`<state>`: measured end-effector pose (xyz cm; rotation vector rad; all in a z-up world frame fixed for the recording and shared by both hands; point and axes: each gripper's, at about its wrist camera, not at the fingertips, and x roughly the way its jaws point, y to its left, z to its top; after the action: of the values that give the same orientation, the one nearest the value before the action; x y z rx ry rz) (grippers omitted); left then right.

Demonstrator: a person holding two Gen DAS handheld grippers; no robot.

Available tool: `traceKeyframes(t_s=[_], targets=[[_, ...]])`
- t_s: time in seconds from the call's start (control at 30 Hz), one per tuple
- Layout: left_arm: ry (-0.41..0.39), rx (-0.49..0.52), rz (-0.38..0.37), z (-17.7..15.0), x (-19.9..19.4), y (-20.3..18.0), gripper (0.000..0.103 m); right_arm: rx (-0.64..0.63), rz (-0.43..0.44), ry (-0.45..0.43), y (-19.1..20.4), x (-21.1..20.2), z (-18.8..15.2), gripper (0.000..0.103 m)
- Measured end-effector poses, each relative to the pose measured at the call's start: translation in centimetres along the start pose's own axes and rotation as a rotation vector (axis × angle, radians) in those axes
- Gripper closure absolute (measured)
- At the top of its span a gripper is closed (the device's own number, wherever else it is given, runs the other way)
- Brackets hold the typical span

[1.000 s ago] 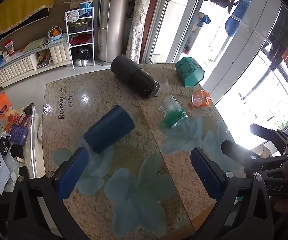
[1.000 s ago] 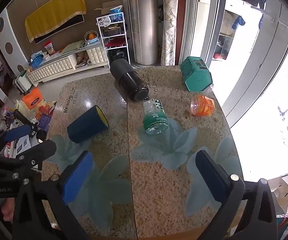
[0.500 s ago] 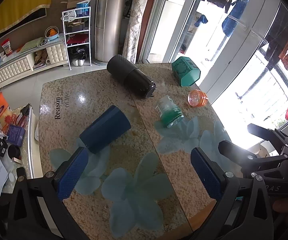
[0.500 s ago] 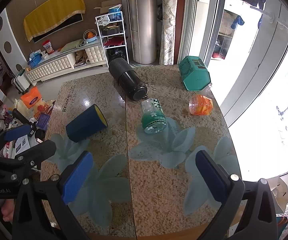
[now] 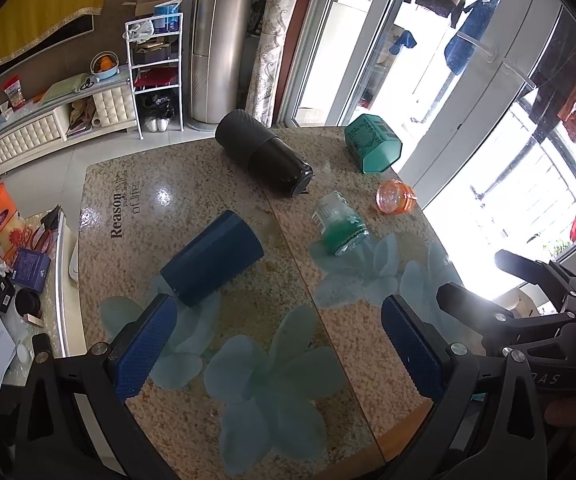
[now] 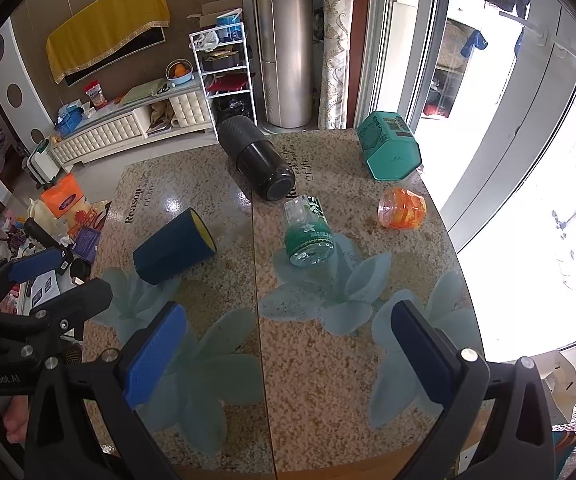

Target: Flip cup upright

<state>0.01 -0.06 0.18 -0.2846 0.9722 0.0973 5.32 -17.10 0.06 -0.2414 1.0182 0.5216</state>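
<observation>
The blue cup lies on its side left of centre on the bench, its yellow-lined mouth turned toward the upper right in the right view. The left claw is apart and empty at the bottom of its frame, just below the cup. The right claw is likewise apart, holding nothing.

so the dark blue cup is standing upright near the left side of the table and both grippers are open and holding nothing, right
Not quite. The dark blue cup is lying on its side, not upright; the right wrist view shows its yellow-lined mouth facing sideways. The rest holds: it lies toward the left side of the table, and the left gripper and right gripper are both open and holding nothing.
</observation>
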Motion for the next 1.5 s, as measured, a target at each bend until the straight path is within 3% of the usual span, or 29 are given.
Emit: traceKeyframes(t_s=[0.7, 0.97, 1.5], targets=[[0.050, -0.043, -0.019, 0.3, 2.8, 0.8, 0.000, 0.005, 0.020, 0.092, -0.3, 2.6, 0.8, 0.000], [0.106, -0.156, -0.058, 0.1, 4.9, 2.7, 0.000, -0.029, 0.033, 0.159, -0.7, 5.3, 3.1, 0.000], [0.148, -0.309, 0.013, -1.5, 7.5, 6.1, 0.000, -0.111, 0.004, 0.339, -1.4, 13.7, 7.1, 0.000]])
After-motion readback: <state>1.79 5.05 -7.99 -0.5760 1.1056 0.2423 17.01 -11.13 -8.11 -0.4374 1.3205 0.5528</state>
